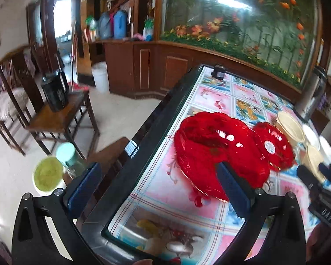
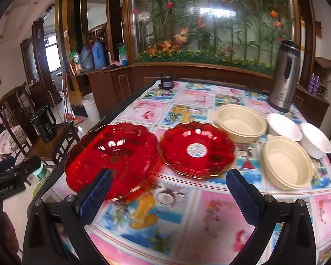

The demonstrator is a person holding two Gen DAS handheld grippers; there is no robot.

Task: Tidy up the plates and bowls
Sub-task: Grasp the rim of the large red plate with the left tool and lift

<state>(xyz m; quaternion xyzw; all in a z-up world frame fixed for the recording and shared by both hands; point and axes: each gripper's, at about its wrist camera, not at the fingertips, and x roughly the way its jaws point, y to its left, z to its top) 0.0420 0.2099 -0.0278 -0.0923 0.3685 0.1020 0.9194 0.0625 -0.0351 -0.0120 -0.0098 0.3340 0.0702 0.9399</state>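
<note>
Red translucent plastic dominates the left wrist view: a large red plate point(image 1: 218, 154) with a scalloped rim lies on the table point(image 1: 216, 101) near its left edge, and a smaller red plate point(image 1: 275, 145) sits just beside it on the right, their rims touching or nearly so. The left gripper point(image 1: 158, 187) is spread wide and holds nothing; its right finger stands in front of the large plate's near rim, and its left finger hangs out past the table edge, over the floor. Cream bowls point(image 1: 291, 128) are crowded at the right margin, too blurred to count there. The right gripper point(image 1: 320, 183) shows as a dark blurred shape at the far right of this view. In the right wrist view, the right gripper point(image 2: 172, 192) is likewise spread and empty above the patterned tablecloth point(image 2: 205, 212). The large red plate point(image 2: 112, 159) lies ahead on the left, the smaller red plate point(image 2: 196, 148) beside it, nearly touching. Two cream bowls point(image 2: 240, 121) and two white bowls point(image 2: 284, 125) stand upright in a cluster on the right, near each other. A steel flask point(image 2: 284, 75) stands behind them at the far right corner.
</note>
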